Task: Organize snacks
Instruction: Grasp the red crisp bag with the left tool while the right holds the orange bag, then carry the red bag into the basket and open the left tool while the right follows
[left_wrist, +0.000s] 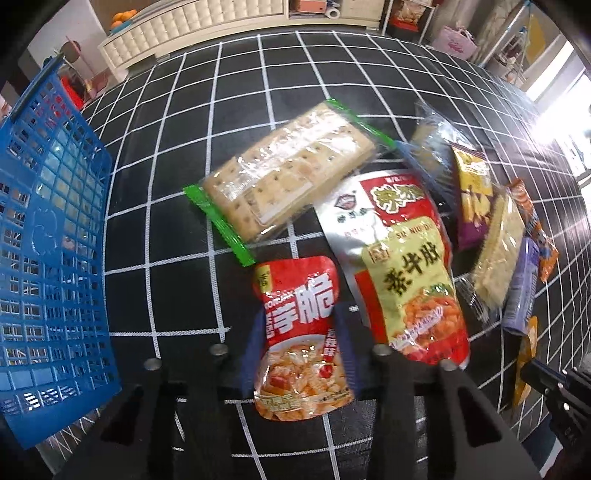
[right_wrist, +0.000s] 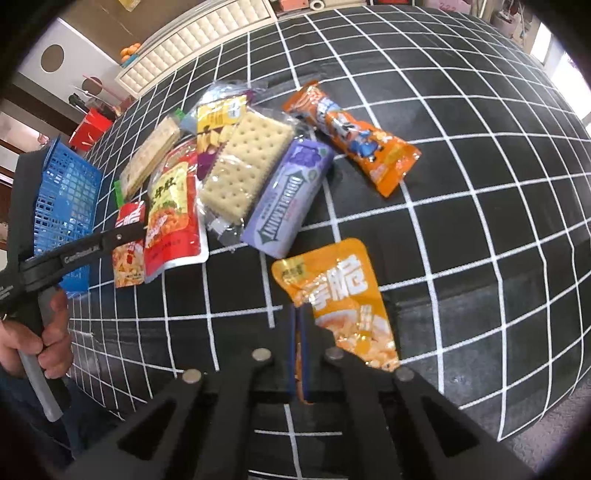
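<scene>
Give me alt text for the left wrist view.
The left gripper has its fingers shut on a small red snack pouch on a black grid-patterned cloth. A blue basket stands left; crackers and other snack packs lie beyond.

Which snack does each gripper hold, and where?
Left gripper: small red pouch, clamped across its middle. Right gripper: orange pouch, pinched at its left edge.

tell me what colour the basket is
Blue; the basket shows best in the left wrist view.
</scene>
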